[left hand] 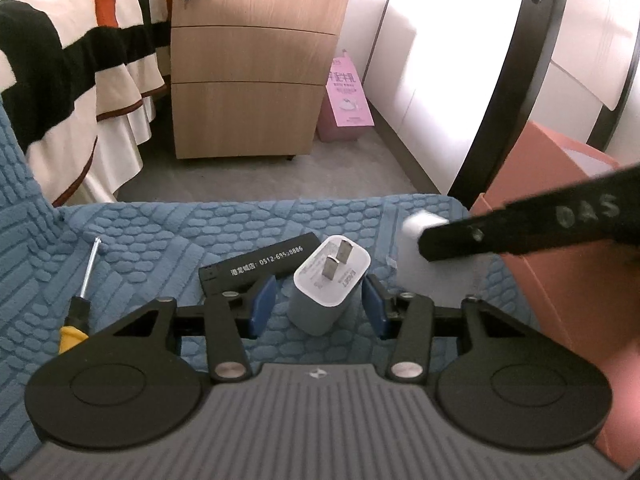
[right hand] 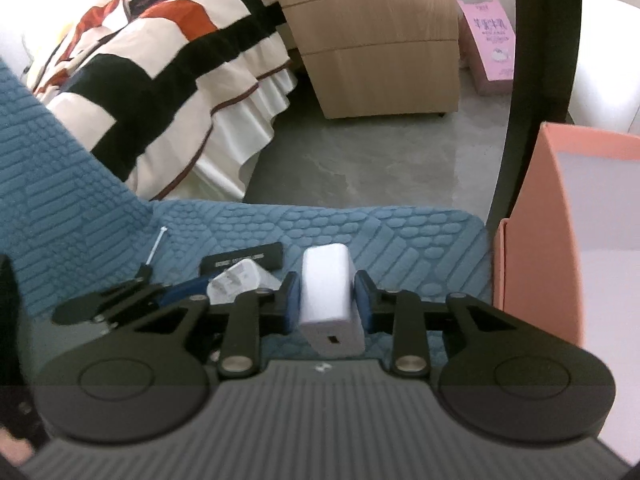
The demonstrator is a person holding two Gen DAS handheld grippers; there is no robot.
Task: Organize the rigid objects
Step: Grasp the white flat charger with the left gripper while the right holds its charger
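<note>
Inspector: Surface first. What carries the items?

Assessor: Blue quilted cover (left hand: 160,232), spread flat. A salmon-pink box (right hand: 532,248) stands open-topped at its right edge; I judge it the likely receptacle, though nothing shows inside it from these views.

Inspector: Grippers?

Assessor: Right gripper (right hand: 328,300) has its jaws drawn narrow on a white adapter block (right hand: 328,292), both blue pads flat against its sides, port end towards the camera. The left wrist view shows that gripper off to the right with a blurred white shape at its tip, apparently clear of the cover. Left gripper (left hand: 318,300) has its jaws part-open, standing either side of a pronged white charger (left hand: 328,280). The charger rests on the cover, prongs up and tilted away. A gap shows at the left pad; the right pad is close, contact unclear. I record it as not gripped.

Inspector: Remaining items?

Assessor: Screwdriver (left hand: 78,312), yellow and black handle, at near left. Black bar (left hand: 264,262) with printed digits just beyond the charger, touching or nearly so.

Inspector: Step in hand?

Assessor: In my judgement, the pick-up stage: one item secured, one straddled.

Inspector: Next move?

Assessor: Right hand should carry the block rightward over the box wall before releasing. Left must close squarely on the charger's flat sides without nudging the bar.
</note>
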